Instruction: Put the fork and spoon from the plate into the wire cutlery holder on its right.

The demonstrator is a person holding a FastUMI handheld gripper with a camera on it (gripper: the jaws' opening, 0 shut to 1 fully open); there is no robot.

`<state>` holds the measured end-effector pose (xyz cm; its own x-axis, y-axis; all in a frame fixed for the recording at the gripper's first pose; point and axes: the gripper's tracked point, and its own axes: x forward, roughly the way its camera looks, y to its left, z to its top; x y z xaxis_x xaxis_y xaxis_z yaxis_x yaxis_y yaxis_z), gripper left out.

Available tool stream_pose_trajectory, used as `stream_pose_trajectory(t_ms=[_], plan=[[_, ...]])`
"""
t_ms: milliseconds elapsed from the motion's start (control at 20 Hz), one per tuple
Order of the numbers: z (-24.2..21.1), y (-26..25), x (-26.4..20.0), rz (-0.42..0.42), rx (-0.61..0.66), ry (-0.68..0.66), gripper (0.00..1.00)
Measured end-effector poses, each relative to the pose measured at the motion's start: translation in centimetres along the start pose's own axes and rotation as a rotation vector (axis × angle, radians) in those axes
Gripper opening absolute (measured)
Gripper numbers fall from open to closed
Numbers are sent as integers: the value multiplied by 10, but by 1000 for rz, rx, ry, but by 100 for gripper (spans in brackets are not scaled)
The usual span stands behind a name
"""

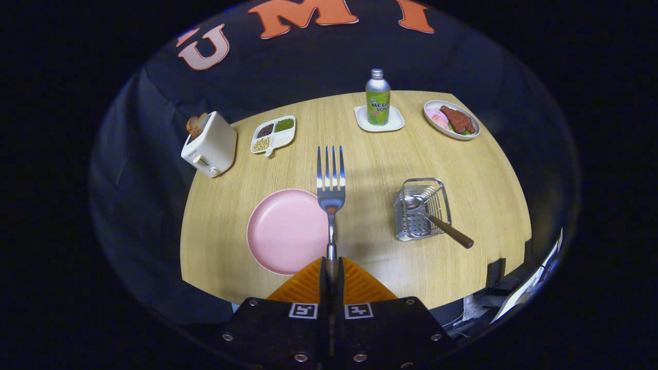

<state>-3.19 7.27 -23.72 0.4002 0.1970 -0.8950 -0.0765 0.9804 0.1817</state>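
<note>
My gripper (331, 272) is shut on the handle of a metal fork (330, 177), both fingers pressing on it. The fork sticks straight out ahead of the fingers, tines away from me, raised well above the table. Below it and slightly to the left lies the pink plate (280, 231), with nothing on it. To the right of the fingers stands the wire cutlery holder (421, 209). A spoon (437, 222) lies in it, bowl inside and brown wooden handle slanting out over the near right rim.
On the round wooden table (370, 164), beyond the fork, stand a green soda bottle (378, 98) on a white coaster, a plate of food (452, 119) at the far right, a divided dish of beans (273, 134) and a white toaster (209, 145) at the far left.
</note>
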Motion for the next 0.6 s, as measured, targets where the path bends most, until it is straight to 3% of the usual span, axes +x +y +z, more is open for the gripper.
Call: stream_pose_trajectory(t_ms=[600], plan=[[-9,-78,-9,-79,-43,73,5]])
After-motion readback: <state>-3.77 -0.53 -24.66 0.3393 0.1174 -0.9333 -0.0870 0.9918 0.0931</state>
